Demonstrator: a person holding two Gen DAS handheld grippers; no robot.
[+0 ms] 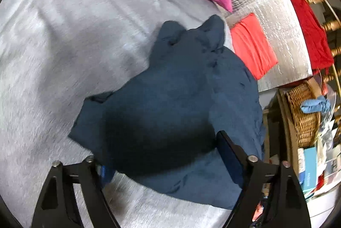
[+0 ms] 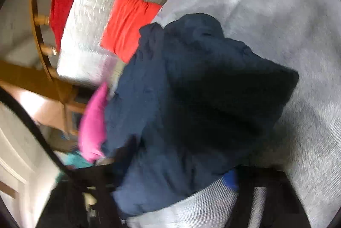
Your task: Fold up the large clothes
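Left wrist view: the left gripper (image 1: 164,155) has its fingers (image 1: 229,151) spread apart, with the navy garment (image 1: 181,100) bunched between them on the grey bedspread (image 1: 64,46); can't tell if the pads actually press it. Only this view shows the wicker basket (image 1: 302,117) right of the fingers. Lots of bare bedspread to their left.

Right wrist view: too blurry, so I can't tell whether the right gripper (image 2: 170,176) grips; the garment fills the gap. The folded orange-red cloth (image 2: 127,25) sits beyond the fingers.
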